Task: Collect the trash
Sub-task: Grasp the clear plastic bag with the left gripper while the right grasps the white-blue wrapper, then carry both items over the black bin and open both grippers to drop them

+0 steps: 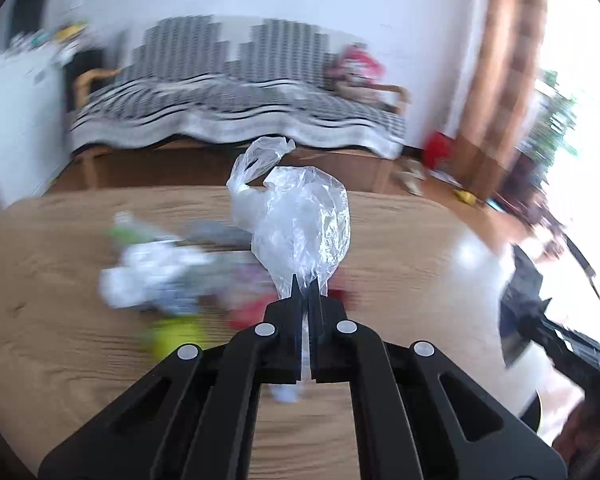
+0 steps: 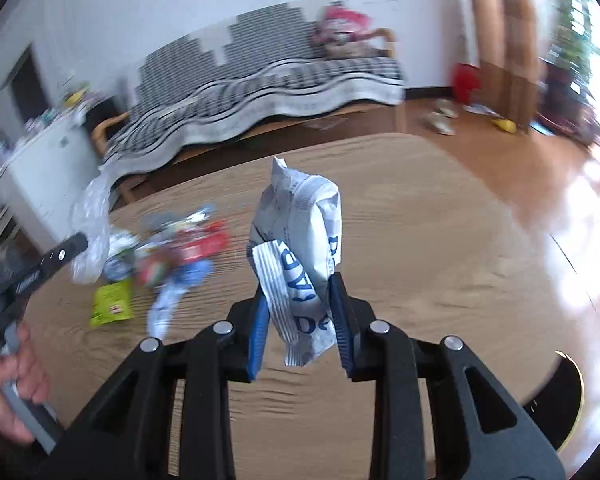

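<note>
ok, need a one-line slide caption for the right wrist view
Right gripper shut on a white wrapper above the table, with the trash pile left of it.

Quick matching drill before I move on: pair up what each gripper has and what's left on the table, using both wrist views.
Things:
1. clear plastic bag
2. white and blue wrapper
3. green packet
4. red wrapper

States:
A. lying flat at the near edge of the trash pile
B. clamped in the right gripper
C. pinched in the left gripper
D. lying in the middle of the pile on the wooden table

Pairs: 1-C, 2-B, 3-A, 4-D
</note>
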Motion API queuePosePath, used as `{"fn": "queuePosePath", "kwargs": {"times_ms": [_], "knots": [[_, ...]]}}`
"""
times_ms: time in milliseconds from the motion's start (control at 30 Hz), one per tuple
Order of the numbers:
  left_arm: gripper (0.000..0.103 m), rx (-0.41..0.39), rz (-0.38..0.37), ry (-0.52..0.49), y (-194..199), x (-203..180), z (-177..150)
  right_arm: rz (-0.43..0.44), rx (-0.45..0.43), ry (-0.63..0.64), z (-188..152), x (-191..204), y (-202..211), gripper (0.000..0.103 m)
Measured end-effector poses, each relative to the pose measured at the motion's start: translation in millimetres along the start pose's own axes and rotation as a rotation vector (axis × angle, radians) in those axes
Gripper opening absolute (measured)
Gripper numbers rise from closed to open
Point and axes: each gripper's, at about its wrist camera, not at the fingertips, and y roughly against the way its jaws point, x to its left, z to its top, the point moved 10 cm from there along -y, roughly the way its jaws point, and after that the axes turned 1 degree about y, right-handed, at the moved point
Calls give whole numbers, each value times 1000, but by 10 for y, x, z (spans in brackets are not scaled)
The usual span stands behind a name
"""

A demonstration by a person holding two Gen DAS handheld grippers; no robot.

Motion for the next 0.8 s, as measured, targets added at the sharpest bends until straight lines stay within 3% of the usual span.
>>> {"fn": "queuePosePath", "kwargs": {"times_ms": [167, 367, 600, 800], "knots": [[1, 41, -179, -146, -78, -1317, -284, -104, -26, -128, -101, -1057, 385, 29], [1, 106, -376, -305, -69, -2758, -861, -220, -24, -274, -486, -2195, 847, 29], [1, 264, -571, -448, -158, -3987, -1772, -390, 50, -487, -1232, -3461, 1230, 29], [1, 396, -667, -519, -282, -4650, -2458, -444, 103, -655, -1819, -4035, 1350, 29]]}}
